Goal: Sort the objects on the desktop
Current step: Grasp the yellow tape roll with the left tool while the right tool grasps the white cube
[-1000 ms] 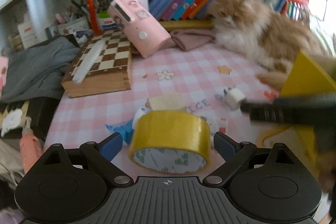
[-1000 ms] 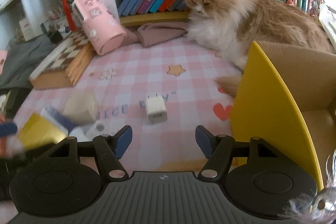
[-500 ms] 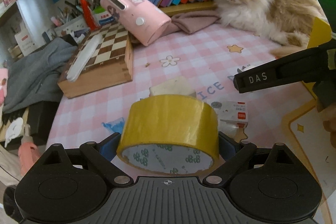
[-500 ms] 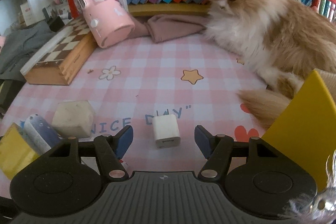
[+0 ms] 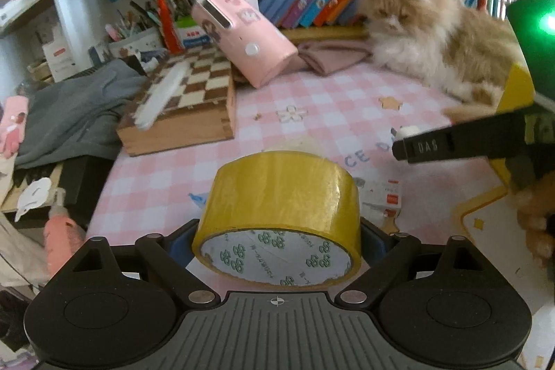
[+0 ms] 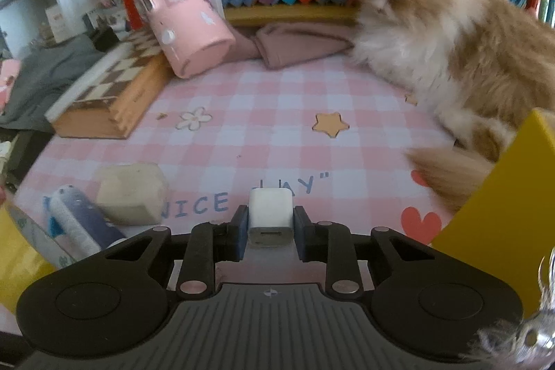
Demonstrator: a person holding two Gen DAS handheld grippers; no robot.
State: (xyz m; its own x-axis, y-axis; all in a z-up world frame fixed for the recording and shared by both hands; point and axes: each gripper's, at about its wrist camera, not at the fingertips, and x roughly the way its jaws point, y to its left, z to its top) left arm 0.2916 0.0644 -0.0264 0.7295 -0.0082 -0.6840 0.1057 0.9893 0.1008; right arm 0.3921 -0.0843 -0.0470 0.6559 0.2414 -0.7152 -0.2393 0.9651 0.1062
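Both grippers now grip objects. The right gripper (image 6: 270,231), spread a second ago, is closing onto the white charger (image 6: 270,217). The left gripper (image 5: 277,241) squeezes the yellow tape roll (image 5: 281,214), ready for sorting.

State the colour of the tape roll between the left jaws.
Yellow, on the wide tape roll with a white, green-printed core; clearest in the left wrist view.

Yellow tape roll (image 5: 281,193) on edge; white charger cube (image 6: 270,217) flat on pink cloth.
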